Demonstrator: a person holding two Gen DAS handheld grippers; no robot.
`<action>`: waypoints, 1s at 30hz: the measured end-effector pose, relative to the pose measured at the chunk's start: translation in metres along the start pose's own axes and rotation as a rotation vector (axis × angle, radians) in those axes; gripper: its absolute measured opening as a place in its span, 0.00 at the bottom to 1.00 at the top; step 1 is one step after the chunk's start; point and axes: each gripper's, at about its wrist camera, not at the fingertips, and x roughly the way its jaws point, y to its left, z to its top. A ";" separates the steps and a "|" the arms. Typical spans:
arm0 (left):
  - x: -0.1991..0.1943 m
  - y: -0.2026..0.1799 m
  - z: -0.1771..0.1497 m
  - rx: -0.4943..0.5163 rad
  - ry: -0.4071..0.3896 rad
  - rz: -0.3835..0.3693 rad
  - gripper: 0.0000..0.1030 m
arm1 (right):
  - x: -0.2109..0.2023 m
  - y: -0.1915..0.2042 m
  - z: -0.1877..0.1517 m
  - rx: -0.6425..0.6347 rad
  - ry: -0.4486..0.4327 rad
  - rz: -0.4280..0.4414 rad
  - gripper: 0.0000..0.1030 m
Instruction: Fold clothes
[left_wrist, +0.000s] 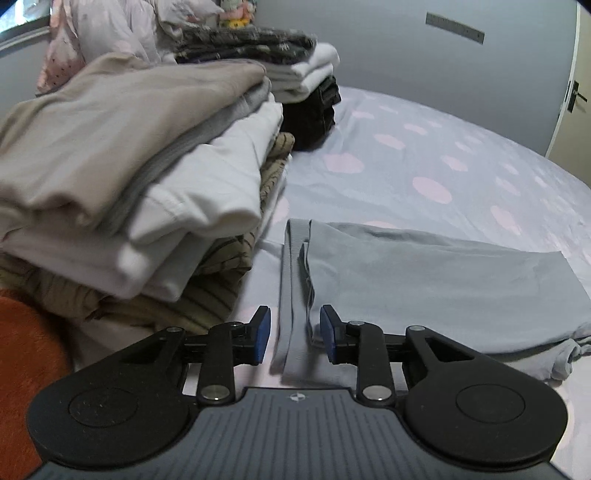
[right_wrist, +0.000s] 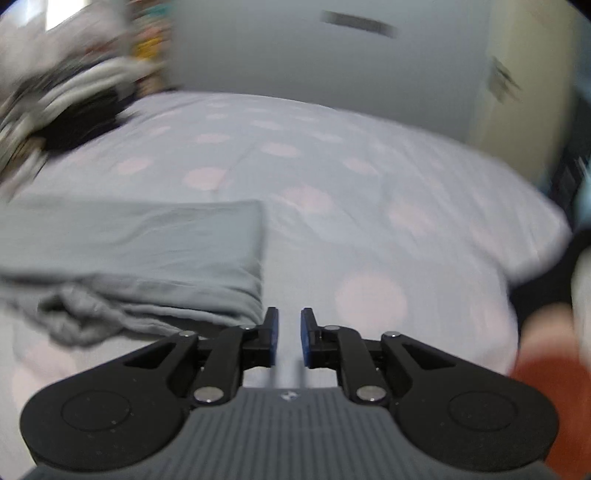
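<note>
Two stacks (left_wrist: 129, 166) of folded clothes, one grey garment (left_wrist: 436, 280).

Your left wrist camera is looking down its fingers, low and close over the bed (left_wrist: 424, 155), facing the folded grey garment (left_wrist: 424, 280) and the clothes stack (left_wrist: 140, 177). Your right wrist camera is looking from further right, sharing that garment (right_wrist: 147, 243), the spotted bedding and the far wall.

i see a folded grey-blue matt cotton garment (left_wrist: 436, 280) on my soft pink-dotted cloth bedsheet (left_wrist: 424, 155); my left gripper (left_wrist: 295, 332) is matt black plastic, blue-padded.
</note>
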 end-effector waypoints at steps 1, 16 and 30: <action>0.001 -0.002 0.000 0.008 -0.006 0.003 0.33 | 0.001 0.003 0.004 -0.089 -0.002 0.019 0.20; 0.035 -0.024 0.004 0.053 -0.006 0.002 0.33 | 0.042 0.032 0.018 -1.062 0.144 0.238 0.18; 0.047 -0.028 -0.003 0.074 0.018 0.012 0.36 | 0.034 0.042 0.006 -1.155 0.127 0.165 0.02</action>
